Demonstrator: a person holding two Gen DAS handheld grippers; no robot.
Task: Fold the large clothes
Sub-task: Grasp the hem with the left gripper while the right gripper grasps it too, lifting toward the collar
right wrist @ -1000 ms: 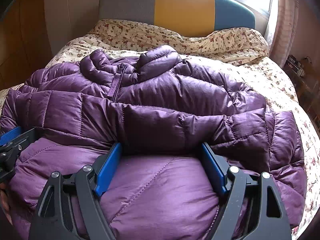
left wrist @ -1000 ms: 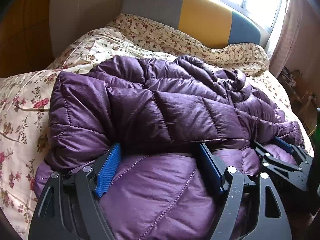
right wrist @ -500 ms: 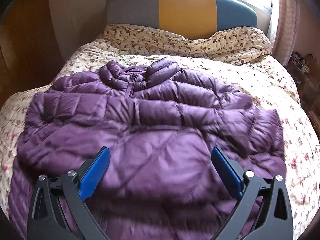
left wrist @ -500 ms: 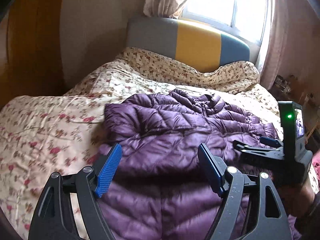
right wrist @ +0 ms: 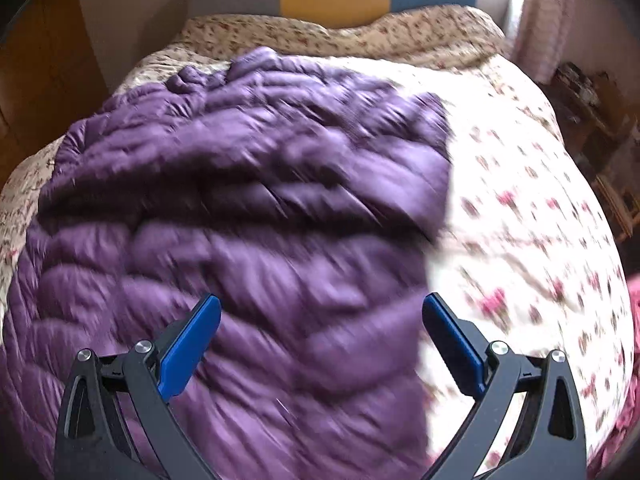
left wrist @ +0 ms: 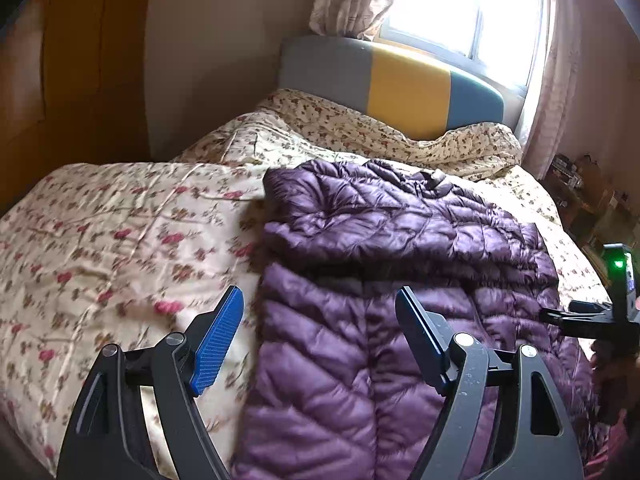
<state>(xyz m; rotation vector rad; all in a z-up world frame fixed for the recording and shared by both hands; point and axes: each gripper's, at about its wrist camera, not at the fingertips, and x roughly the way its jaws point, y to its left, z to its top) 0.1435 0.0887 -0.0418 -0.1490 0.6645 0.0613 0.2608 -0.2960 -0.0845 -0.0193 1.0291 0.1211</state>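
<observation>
Daylight from a window (left wrist: 460, 4) falls on a bed covered by a floral quilt (left wrist: 120, 240), with a headboard (left wrist: 400, 80) in grey, yellow and blue panels behind it and pale curtains at either side. On the quilt a purple puffer jacket (left wrist: 380, 260) is laid, its lower part folded up over the chest so that a crosswise fold is seen across the middle; the collar is turned toward the headboard.

In the left wrist view the left gripper (left wrist: 320, 340) is held above the jacket's near edge with its blue-padded jaws spread apart and nothing between them; one pad is seen over the quilt, the other over the purple fabric. At the right edge of that view the right gripper (left wrist: 592, 316) is partly seen, with a green light on its body.

In the right wrist view, which is blurred, the right gripper (right wrist: 320, 340) is shown with its jaws spread wide, having just been opening, and apparently free of the jacket (right wrist: 240, 200), which lies beneath and slightly left of it.
</observation>
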